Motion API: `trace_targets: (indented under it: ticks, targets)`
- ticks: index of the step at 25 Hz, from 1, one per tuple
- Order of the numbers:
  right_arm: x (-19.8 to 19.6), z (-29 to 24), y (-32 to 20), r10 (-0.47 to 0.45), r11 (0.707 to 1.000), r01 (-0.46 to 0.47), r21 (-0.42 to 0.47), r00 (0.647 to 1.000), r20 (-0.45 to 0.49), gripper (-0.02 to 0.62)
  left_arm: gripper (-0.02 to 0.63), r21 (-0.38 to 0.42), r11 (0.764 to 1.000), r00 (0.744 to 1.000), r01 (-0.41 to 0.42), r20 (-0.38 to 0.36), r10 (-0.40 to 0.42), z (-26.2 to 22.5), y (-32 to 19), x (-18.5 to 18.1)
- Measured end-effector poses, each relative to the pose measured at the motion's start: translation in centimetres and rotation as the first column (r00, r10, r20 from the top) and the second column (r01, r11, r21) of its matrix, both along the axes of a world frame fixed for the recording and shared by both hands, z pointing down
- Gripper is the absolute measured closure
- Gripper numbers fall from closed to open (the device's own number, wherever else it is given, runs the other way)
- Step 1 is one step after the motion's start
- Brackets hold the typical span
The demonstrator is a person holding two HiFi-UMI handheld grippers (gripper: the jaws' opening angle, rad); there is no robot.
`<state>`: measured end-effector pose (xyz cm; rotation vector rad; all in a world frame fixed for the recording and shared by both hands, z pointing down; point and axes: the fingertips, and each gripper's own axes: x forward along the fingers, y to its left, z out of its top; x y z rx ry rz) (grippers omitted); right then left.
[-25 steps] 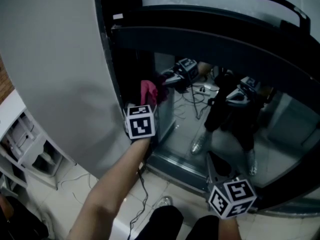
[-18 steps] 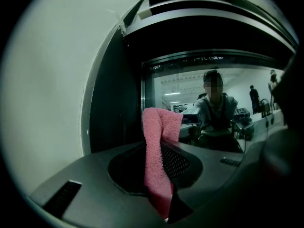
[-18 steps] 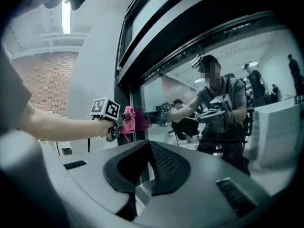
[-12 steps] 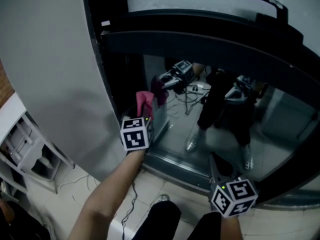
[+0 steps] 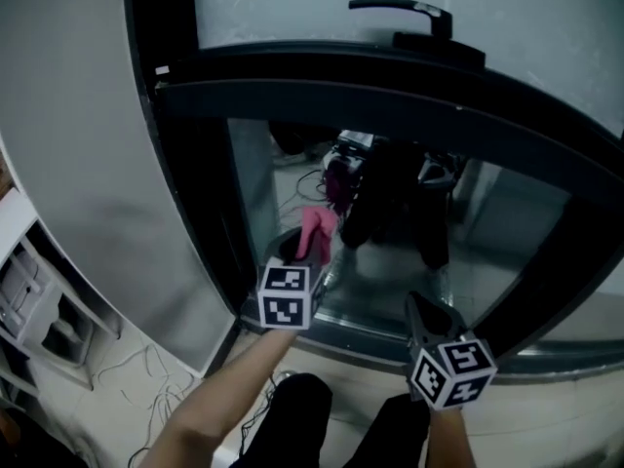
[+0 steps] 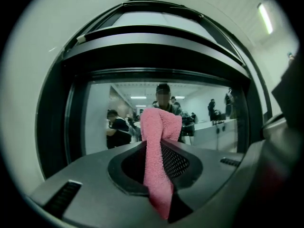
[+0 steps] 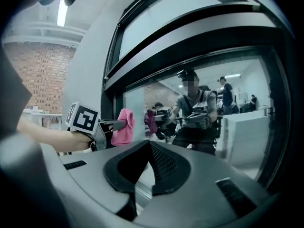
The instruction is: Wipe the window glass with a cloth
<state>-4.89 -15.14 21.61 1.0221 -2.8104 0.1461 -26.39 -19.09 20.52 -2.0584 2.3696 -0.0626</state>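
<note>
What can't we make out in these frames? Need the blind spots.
- Cloth touching glass or not: left gripper view, the cloth itself covers the contact; head view, too small.
- Dirt on the glass: every view, reflections mask it.
- Part of the lower window frame: head view, right gripper covers it.

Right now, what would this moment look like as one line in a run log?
left gripper: shut on pink cloth | cloth: up near window glass, contact unclear | right gripper: shut, empty

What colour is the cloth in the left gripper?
The cloth is pink, clearest in the left gripper view.
</note>
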Motion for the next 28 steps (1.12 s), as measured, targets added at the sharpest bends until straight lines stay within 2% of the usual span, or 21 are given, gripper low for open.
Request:
trace_targets:
  ticks: [3, 6, 9, 14, 22, 25, 28]
  targets:
    - [3.3, -0.4, 0.0, 0.05, 0.999, -0.05, 0.005, 0.999, 0.002, 0.589, 0.546, 0.003, 0.995, 0.995, -0.096, -0.004, 0.096, -0.5, -0.6, 5.5]
    - [6.9, -0.6, 0.1, 0.102, 0.995, -0.102, 0.009, 0.995, 0.004, 0.589, 0.545, 0.0, 0.98, 0.98, -0.2, -0.016, 0.2, -0.4, -1.4, 11.6]
    - [11.1, -0.8, 0.3, 0.166, 0.986, -0.166, 0.013, 0.986, 0.007, 0.588, 0.545, -0.002, 0.952, 0.952, -0.305, -0.029, 0.305, -0.2, -2.3, 18.1]
    - [18.3, -0.9, 0.4, 0.266, 0.964, -0.266, 0.014, 0.964, 0.009, 0.589, 0.545, -0.007, 0.893, 0.893, -0.451, -0.024, 0.45, -0.1, -3.9, 28.6]
    - [27.8, -0.8, 0.4, 0.392, 0.92, -0.393, 0.01, 0.919, 0.026, 0.589, 0.545, -0.033, 0.807, 0.808, -0.589, -0.024, 0.589, 0.7, -7.0, 41.7]
    - [30.6, 0.0, 0.8, 0.422, 0.907, -0.422, 0.001, 0.907, 0.008, 0.589, 0.545, -0.045, 0.787, 0.788, -0.616, -0.031, 0.615, 1.7, -7.8, 45.3]
    - [33.1, 0.3, 0.6, 0.447, 0.895, -0.447, -0.001, 0.895, -0.009, 0.589, 0.545, -0.053, 0.777, 0.779, -0.627, -0.04, 0.626, 2.4, -9.1, 48.2]
